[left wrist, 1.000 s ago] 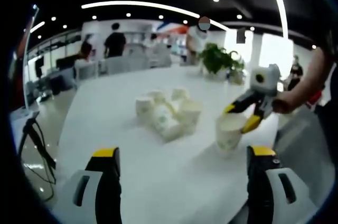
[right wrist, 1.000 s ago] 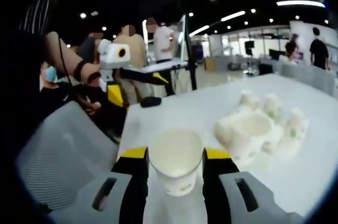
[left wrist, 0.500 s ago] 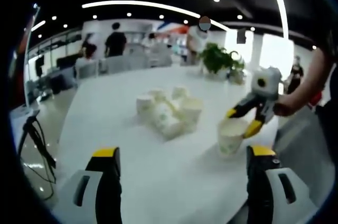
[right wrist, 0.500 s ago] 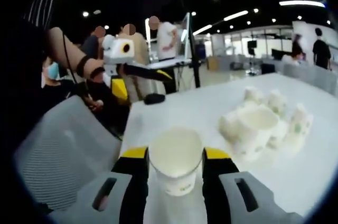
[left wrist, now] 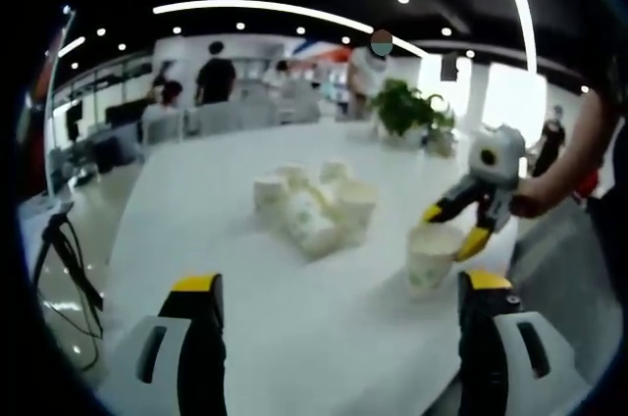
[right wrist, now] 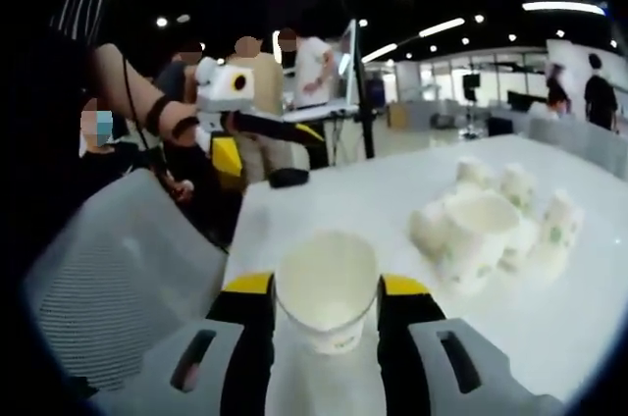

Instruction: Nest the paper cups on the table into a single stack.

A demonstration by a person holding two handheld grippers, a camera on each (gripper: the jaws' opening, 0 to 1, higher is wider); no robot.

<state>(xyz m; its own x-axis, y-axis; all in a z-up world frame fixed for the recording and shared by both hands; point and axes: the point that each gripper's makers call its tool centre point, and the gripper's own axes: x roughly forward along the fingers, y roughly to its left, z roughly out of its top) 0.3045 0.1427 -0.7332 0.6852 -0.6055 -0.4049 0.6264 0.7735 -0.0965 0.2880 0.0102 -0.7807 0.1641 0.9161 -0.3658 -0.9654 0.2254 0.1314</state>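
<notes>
1. Right now the right gripper (right wrist: 326, 310) clamps an upright paper cup (right wrist: 327, 290) over the table (left wrist: 235, 269), near the cup pile (left wrist: 314, 205).
2. Left gripper (left wrist: 339, 338) spread wide, empty.
3. Potted plant (left wrist: 404, 110) behind the pile; grey chair (right wrist: 108, 269) at the table edge.

No legible text; green print on the held cup (right wrist: 327, 290) too blurred

white table (left wrist: 196, 230), clustered paper cups (left wrist: 314, 205)
</notes>
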